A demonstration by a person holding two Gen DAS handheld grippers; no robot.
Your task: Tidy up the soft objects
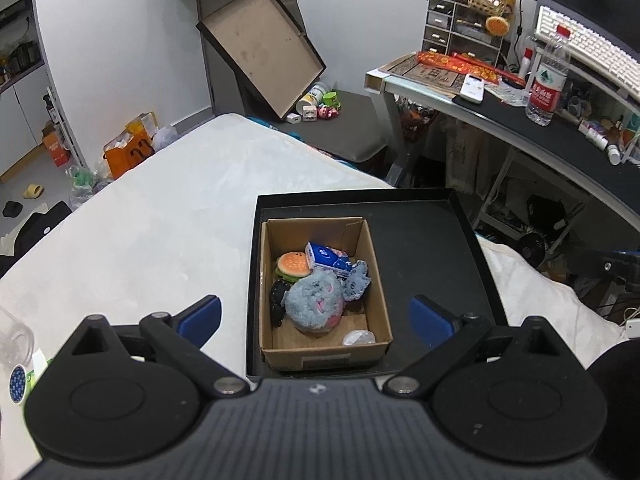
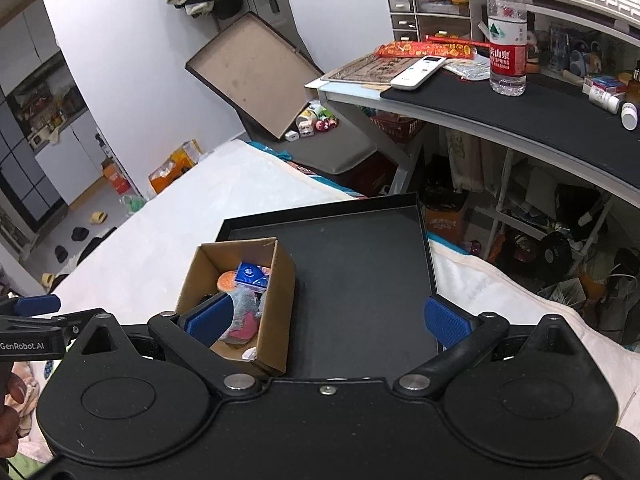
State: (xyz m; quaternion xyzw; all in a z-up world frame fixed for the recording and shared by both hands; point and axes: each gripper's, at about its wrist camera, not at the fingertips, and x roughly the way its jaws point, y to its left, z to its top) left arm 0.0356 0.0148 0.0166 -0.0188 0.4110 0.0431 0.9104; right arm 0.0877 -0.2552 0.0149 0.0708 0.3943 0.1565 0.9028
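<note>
A small cardboard box [image 1: 324, 292] sits in the left part of a shallow black tray [image 1: 432, 248], which rests on a white bed [image 1: 160, 216]. Inside the box lie the soft things: a round grey-blue plush [image 1: 316, 300], a burger-shaped toy [image 1: 294, 266], a blue tissue pack [image 1: 328, 260], a smaller grey-blue plush [image 1: 356, 284] and a black soft toy [image 1: 278, 300], with a crumpled bit of clear plastic [image 1: 359, 337] in the near corner. The left hand-held gripper [image 1: 316, 318] hangs above the box with its blue pads spread wide and nothing between them. The right hand-held gripper [image 2: 328, 318] also stands wide apart and empty, over the tray's bare floor, one pad overlapping the box's rim in its view. The sorting looks close to done. The risks, as a judgement: a low pass by either gripper could catch the light box's rim and tip or slide it, and the tray rests on soft bedding near the bed's edge, so a push could shift it toward the floor. The big plush sits high in the box and might roll out if the box is jolted. Readable writing: "GenRobot.AI" on the left gripper's arm in the right wrist view. A water bottle [image 2: 506, 36] on the table [image 2: 500, 108] has a red label with Chinese characters and "SPRING". The tissue pack's print is too small to read.
</note>
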